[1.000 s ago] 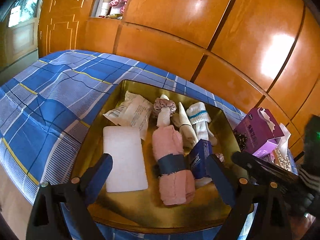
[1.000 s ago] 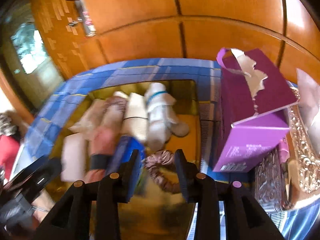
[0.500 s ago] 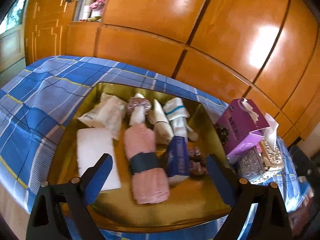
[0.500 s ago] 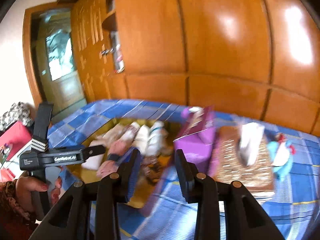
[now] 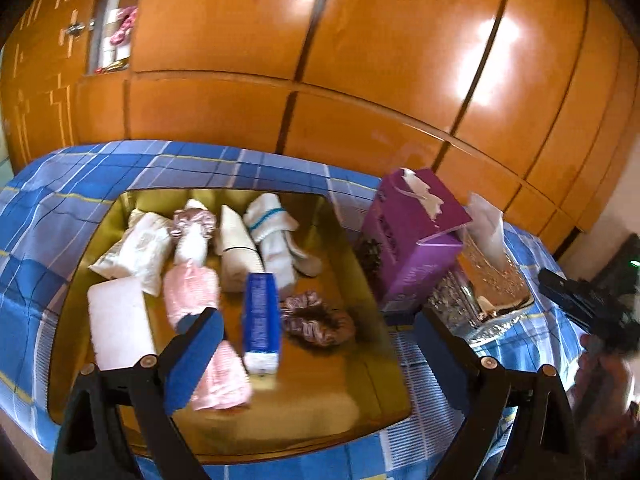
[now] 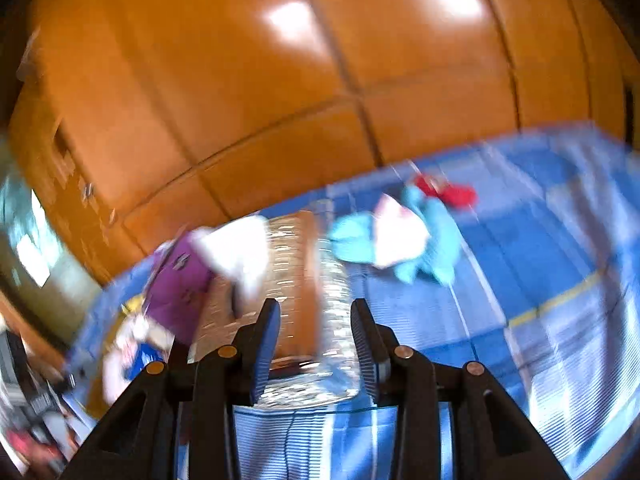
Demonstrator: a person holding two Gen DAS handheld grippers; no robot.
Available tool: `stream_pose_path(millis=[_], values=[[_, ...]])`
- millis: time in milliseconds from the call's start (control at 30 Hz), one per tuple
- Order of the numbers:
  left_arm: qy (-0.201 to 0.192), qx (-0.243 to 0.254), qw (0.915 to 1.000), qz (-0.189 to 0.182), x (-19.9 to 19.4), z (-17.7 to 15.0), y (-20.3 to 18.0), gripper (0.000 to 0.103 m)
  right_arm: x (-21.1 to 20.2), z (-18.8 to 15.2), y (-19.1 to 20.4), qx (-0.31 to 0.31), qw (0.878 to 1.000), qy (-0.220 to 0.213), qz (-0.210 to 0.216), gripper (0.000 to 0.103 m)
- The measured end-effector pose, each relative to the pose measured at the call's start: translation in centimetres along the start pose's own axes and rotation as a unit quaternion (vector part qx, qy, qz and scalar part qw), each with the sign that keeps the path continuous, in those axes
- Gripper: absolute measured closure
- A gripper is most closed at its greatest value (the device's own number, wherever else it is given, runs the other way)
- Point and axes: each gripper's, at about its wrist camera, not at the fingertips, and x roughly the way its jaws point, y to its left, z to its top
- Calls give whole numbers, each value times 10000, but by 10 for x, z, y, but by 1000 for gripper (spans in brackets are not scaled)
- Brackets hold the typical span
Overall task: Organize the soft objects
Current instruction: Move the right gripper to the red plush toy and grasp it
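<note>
Gold tray [image 5: 360, 272] with the soft things now sits left of the right gripper [image 6: 316, 344], whose empty jaws have just been widening — only its view shows the teal plush [image 6: 432, 236]. Left gripper [image 5: 320, 352] hangs released.

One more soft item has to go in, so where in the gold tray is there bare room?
Bare: the gold tray floor nearest the camera, below the blue box and scrunchie. Crowded: the far half, packed with rolled socks and pouches.

Gold tray [image 5: 362, 276] – rolled pink towel [image 5: 200, 320], white socks [image 5: 272, 236], brown scrunchie [image 5: 320, 322], blue pack [image 5: 260, 320] inside
</note>
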Motion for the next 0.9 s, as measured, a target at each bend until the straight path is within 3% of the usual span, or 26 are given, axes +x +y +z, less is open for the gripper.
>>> stream_pose_path(millis=[167, 300, 467, 600, 900], values=[[92, 226, 9996, -113, 3, 2, -21, 6, 19, 22, -53, 336, 9974, -28, -637, 61], [163, 392, 9989, -192, 7, 4, -39, 5, 44, 61, -70, -84, 9956, 57, -933, 60], [249, 461, 9980, -342, 10, 7, -59, 5, 84, 115, -75, -579, 9933, 212, -973, 56], [342, 557, 9972, -364, 12, 11, -74, 5, 124, 148, -75, -922, 9878, 473, -1162, 40], [397, 558, 9971, -336, 15, 20, -84, 5, 203, 167, -81, -1167, 9773, 1311, -1184, 40]])
